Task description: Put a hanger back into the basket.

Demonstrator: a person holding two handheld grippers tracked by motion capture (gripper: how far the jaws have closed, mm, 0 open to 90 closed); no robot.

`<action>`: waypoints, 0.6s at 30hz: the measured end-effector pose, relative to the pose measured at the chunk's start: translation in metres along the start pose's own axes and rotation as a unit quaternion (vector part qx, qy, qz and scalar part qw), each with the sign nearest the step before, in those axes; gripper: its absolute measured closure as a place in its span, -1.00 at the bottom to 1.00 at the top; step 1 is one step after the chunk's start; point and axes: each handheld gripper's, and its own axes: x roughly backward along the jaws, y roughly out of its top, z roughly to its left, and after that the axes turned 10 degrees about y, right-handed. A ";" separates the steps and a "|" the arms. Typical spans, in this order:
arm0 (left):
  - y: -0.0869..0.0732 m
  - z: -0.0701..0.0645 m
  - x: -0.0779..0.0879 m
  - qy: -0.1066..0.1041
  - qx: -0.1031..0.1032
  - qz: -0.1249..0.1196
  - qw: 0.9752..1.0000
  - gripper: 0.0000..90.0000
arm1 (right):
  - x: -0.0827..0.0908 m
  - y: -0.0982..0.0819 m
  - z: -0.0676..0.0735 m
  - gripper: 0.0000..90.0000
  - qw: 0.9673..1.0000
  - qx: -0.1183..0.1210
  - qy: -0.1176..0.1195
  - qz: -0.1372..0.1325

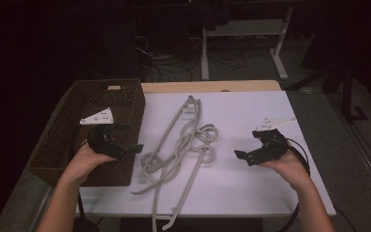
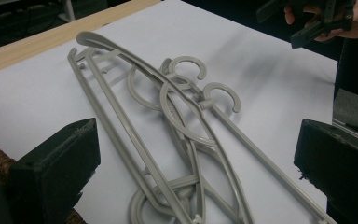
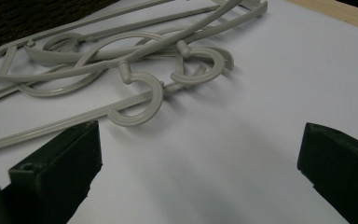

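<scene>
Table (image 1: 251,104): white top, wood strip along the far edge. A heap of grey plastic hangers (image 1: 183,145) lies tangled at the middle, running from the far centre toward the near edge; one long arm of the heap overhangs the near edge. Two hooks (image 3: 142,100) curl out on the right side of the heap, side by side, flat on the white surface.

Basket (image 1: 125,101): dark woven, on the left part of the table, just beside the heap.

Left gripper (image 1: 125,140): held in the left hand (image 1: 84,162) over the basket's near right corner, jaws wide apart, nothing between them, pointed at the hangers.

Right gripper (image 1: 246,147): held in the right hand (image 1: 290,166) over bare white table, right of the heap and apart from it. Jaws spread, empty, facing the two hooks.
</scene>
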 end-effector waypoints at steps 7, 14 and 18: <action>0.001 0.000 0.000 0.002 0.001 0.001 1.000 -1.00 | 0.001 0.000 0.001 -1.00 1.000 0.001 0.001 0.000; 0.008 -0.006 -0.001 -0.001 -0.003 -0.001 1.000 -1.00 | -0.002 0.001 0.001 -1.00 1.000 0.002 0.004 0.006; 0.011 -0.009 -0.004 -0.005 -0.004 0.000 1.000 -1.00 | -0.004 0.001 0.000 -1.00 1.000 0.002 0.003 0.008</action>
